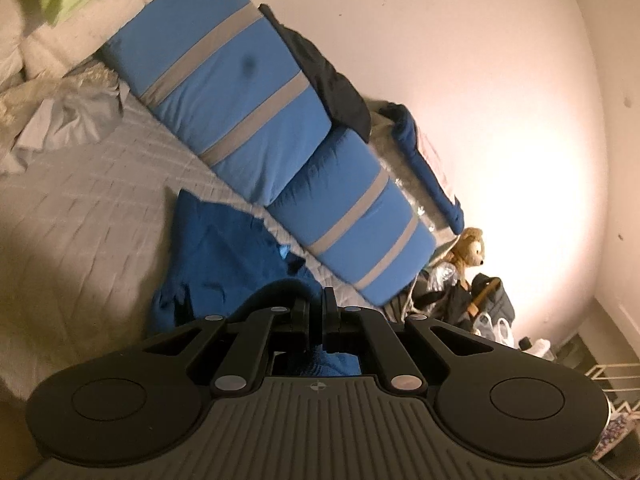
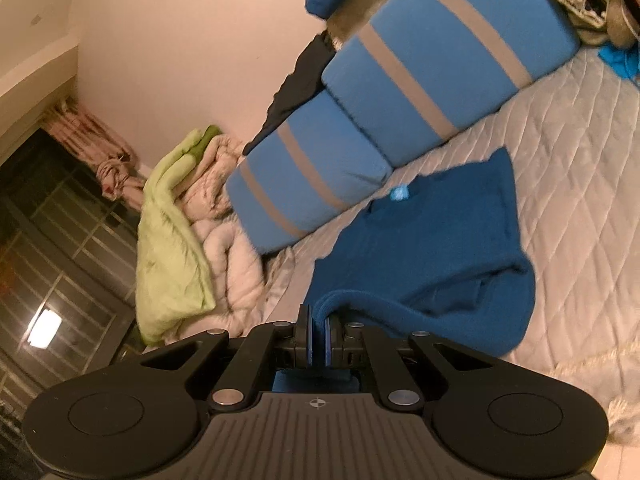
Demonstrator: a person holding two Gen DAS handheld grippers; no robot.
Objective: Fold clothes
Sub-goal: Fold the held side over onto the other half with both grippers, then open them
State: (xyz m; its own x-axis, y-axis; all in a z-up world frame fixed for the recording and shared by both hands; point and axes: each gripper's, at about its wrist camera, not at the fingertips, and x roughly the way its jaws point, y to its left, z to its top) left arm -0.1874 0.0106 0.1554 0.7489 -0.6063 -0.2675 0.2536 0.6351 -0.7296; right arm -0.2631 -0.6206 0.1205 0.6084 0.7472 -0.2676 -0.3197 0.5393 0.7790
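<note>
A dark blue shirt (image 2: 436, 248) lies on the quilted grey bed cover (image 2: 572, 168), with a light blue neck label (image 2: 399, 193) near the cushions. My right gripper (image 2: 319, 320) is shut on a raised fold of the shirt's near edge. In the left wrist view the same shirt (image 1: 224, 252) is rumpled in front of my left gripper (image 1: 319, 304), which is shut on a dark blue fold of it; more blue cloth shows beneath the jaws.
Two blue cushions with grey stripes (image 1: 240, 92) (image 2: 440, 52) lean along the wall. A black garment (image 1: 332, 76) lies behind them. A green and beige duvet (image 2: 176, 248) is piled at the bed's end. A teddy bear (image 1: 468, 248) and bags (image 1: 492, 300) sit beyond the bed.
</note>
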